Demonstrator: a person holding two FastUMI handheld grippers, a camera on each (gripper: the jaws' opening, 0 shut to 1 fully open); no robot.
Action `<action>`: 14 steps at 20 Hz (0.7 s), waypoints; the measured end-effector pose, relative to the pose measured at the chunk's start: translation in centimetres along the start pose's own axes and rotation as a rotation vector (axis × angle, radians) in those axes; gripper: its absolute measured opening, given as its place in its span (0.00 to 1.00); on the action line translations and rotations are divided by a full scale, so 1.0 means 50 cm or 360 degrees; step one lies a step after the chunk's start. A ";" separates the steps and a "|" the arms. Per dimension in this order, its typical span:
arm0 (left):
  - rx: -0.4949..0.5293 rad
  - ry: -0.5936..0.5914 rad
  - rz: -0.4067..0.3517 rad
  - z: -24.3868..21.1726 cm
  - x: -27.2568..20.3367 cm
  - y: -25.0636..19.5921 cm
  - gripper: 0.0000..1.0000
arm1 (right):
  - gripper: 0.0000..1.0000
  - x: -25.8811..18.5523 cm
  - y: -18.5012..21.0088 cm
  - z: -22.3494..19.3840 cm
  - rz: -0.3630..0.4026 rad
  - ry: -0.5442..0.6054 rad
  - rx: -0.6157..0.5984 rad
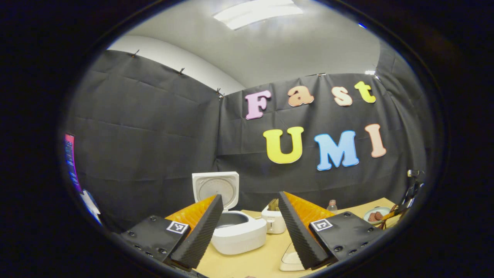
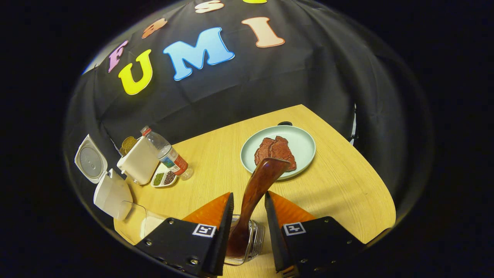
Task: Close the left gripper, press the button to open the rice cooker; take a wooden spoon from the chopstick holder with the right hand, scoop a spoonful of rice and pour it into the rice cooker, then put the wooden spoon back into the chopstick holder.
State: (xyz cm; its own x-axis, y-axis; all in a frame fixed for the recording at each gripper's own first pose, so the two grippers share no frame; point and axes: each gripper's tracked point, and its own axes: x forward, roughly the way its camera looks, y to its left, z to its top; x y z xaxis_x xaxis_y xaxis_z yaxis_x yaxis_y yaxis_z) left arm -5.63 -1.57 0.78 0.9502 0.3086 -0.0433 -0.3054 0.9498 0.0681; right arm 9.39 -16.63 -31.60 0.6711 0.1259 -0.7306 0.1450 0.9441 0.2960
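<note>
- I log the rice cooker (image 1: 238, 231): smooth white plastic.
- Wooden spoon (image 2: 259, 185): glossy dark wood, mid-frame.
- Chopstick holder (image 2: 251, 241): clear ribbed glass.
- Table (image 2: 339, 193): matt pale wood grain.
- Plate (image 2: 303, 144): smooth, satin.

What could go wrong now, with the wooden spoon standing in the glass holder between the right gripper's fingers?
1. The wooden spoon leans in the glass holder; the right gripper may catch it off-centre and tip the holder.
2. The spoon's bowl hangs over the plate of meat; swinging it could knock the plate.

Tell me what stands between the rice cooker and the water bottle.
In the right gripper view, a white box-shaped container stands between the open rice cooker and the water bottle.
</note>
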 end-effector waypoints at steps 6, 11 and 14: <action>0.0003 0.0001 0.0009 -0.001 0.000 0.006 0.94 | 0.49 -0.001 0.020 -0.006 0.0062 0.0012 -0.0028; 0.0018 -0.0001 -0.0013 0.001 0.002 0.003 0.94 | 0.12 0.014 0.001 0.006 -0.0019 -0.0022 0.0109; 0.0033 -0.0003 -0.0026 0.005 0.002 0.004 1.00 | 0.13 0.000 0.003 0.003 0.0004 -0.0037 0.0130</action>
State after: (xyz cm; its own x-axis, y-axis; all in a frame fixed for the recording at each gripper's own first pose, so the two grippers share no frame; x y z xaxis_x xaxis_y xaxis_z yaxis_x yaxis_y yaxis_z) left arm -5.58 -1.36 1.01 0.9552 0.2930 -0.0429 -0.2885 0.9534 0.0880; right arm 9.52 -16.54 -31.45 0.6882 0.1200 -0.7155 0.2018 0.9157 0.3477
